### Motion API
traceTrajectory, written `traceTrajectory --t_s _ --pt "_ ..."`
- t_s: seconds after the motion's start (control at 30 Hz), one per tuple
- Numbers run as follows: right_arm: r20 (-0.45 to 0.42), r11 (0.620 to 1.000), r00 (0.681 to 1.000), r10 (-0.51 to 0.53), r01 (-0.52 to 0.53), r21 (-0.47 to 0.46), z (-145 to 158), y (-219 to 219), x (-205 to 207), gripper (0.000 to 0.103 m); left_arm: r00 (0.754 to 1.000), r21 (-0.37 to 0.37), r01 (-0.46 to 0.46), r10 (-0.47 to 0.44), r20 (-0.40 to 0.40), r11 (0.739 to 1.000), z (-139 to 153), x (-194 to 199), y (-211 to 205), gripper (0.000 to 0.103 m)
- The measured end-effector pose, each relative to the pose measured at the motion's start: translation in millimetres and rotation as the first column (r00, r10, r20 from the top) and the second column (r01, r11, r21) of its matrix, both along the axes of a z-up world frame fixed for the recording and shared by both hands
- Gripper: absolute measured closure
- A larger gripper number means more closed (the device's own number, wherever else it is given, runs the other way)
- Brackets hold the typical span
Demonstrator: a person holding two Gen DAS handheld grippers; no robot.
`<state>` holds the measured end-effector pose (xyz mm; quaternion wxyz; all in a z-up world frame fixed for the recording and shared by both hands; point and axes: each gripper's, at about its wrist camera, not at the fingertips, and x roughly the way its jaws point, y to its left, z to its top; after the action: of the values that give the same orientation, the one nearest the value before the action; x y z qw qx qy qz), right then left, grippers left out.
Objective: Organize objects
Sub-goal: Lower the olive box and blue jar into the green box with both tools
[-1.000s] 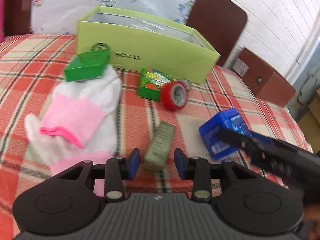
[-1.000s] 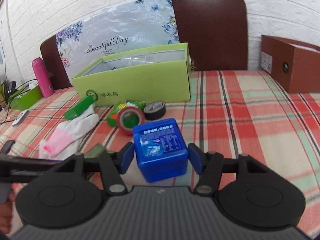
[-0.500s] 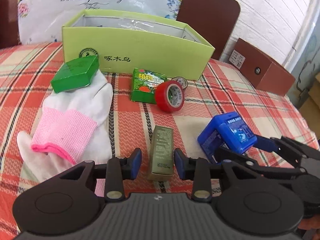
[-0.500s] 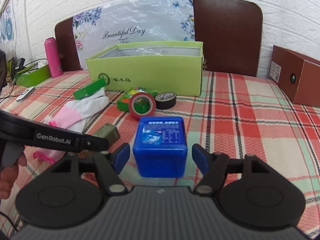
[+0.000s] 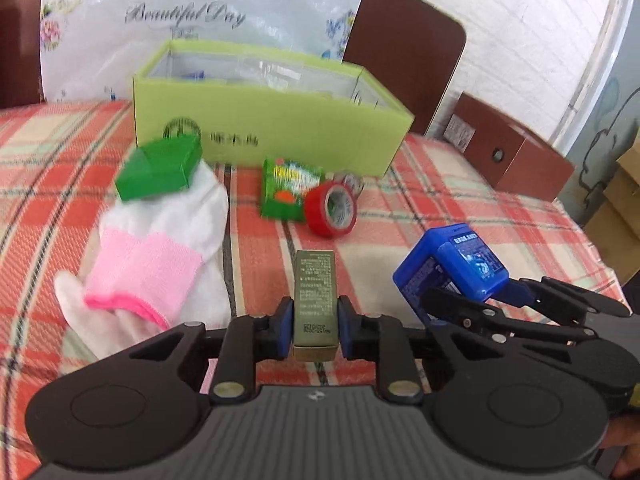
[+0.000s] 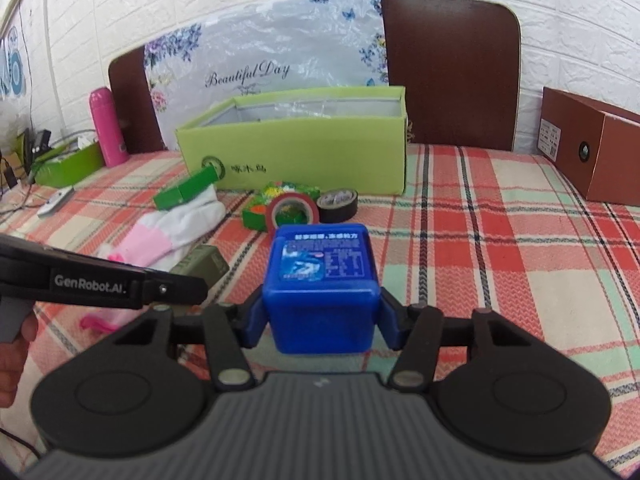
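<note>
Left tool (image 5: 314, 330): its two blue pads are pressed against the long sides of a slim olive-green carton (image 5: 315, 300), which lies lengthwise between them and points straight ahead. The carton's near end sits level with the fingertips; whether it is lifted off the plaid-covered surface (image 5: 440, 216) cannot be told.

Right tool (image 6: 320, 322): its blue pads are closed on the left and right faces of a blue cube-shaped box (image 6: 322, 288), printed label facing up. In the left wrist view the same box (image 5: 452, 276) appears tilted, to the right of the left tool and just beside it, with the right tool (image 5: 480, 300) reaching in from the right edge.

Ahead of the left tool and slightly right stands a red tape roll (image 5: 331, 209) on edge, touching a green printed packet (image 5: 286, 188). A black tape roll (image 6: 337, 205) lies just right of the red one in the right wrist view. Ahead and to the left, a white-and-pink glove (image 5: 156, 248) is spread on the surface, and a plain green box (image 5: 160, 168) rests on its far end.

Beyond all of these, farthest from both tools, stands an open lime-green box (image 5: 272, 136) with crinkled clear plastic inside. To the far right of the right tool sits a brown carton (image 6: 592, 152); to its far left, a pink bottle (image 6: 106, 126) stands upright near the wall.
</note>
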<state>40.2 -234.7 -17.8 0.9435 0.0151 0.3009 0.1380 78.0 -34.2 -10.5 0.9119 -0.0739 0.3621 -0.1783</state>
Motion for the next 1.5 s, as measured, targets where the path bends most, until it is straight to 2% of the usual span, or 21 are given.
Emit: traceTrajectory --t_s 0.23,0.43,0.53,0.7,0.8,1.03,1.07,1.1,1.13,1.17,1.23,1.33,1.5 --pt "0.081 0.999 0.997 0.002 -0.005 0.041 36.6 -2.5 10.5 0.048 0.996 -0.004 0.005 -0.005 0.092 1.0 42.7 16.3 8.1 0.08" --pt "0.152 1.0 0.988 0.0 -0.004 0.028 64.1 3.6 42.9 0.048 0.988 0.023 -0.011 0.007 0.157 1.0 74.5 52.4 9.0 0.08" --pt "0.182 1.0 0.983 -0.015 0.01 0.026 72.3 7.5 64.4 0.048 0.986 -0.007 -0.031 0.032 0.161 0.999 82.3 77.5 11.2 0.08" --pt "0.236 0.998 0.97 -0.058 0.054 0.021 78.3 12.9 108.6 0.048 0.983 -0.059 -0.052 0.061 0.171 0.997 89.6 118.3 9.4 0.08" --pt "0.271 0.997 0.96 -0.068 0.078 -0.027 77.5 17.3 138.1 0.048 0.983 -0.072 -0.057 0.069 0.172 0.996 89.0 142.9 6.2 0.08" --pt "0.261 0.987 0.961 -0.09 0.121 -0.107 52.2 25.1 201.2 0.048 0.984 -0.06 -0.057 0.067 0.167 0.997 70.1 187.5 2.1 0.079" --pt "0.268 0.985 0.959 -0.091 0.127 -0.118 48.0 26.1 207.7 0.048 0.981 -0.052 -0.053 0.062 0.182 0.997 67.2 190.2 2.0 0.075" --pt "0.274 0.984 0.958 -0.081 0.12 -0.13 42.2 27.2 212.5 0.045 0.982 -0.034 -0.057 0.062 0.18 0.998 64.5 193.1 1.6 0.052" --pt "0.269 0.985 0.961 -0.062 0.102 -0.14 37.3 27.8 215.7 0.029 0.981 -0.013 -0.077 0.078 0.176 0.997 61.8 193.9 2.0 0.032" --pt "0.259 0.985 0.964 -0.051 0.092 -0.146 32.7 28.5 216.2 0.022 0.977 -0.002 -0.097 0.096 0.192 0.995 59.3 191.9 3.2 0.03" --pt "0.275 0.986 0.96 -0.048 0.089 -0.139 26.8 27.7 210.8 0.015 0.971 0.001 -0.103 0.1 0.219 0.995 54.9 187.8 7.0 0.03" --pt "0.282 0.989 0.955 -0.095 0.124 -0.085 25.0 20.8 200.0 0.005 0.973 -0.01 -0.118 0.117 0.199 0.993 50.7 184.1 13.4 0.029" --pt "0.254 0.988 0.956 -0.147 0.154 -0.008 28.5 4.5 183.6 0.003 0.968 -0.028 -0.146 0.149 0.201 0.989 59.2 165.2 19.3 0.029"
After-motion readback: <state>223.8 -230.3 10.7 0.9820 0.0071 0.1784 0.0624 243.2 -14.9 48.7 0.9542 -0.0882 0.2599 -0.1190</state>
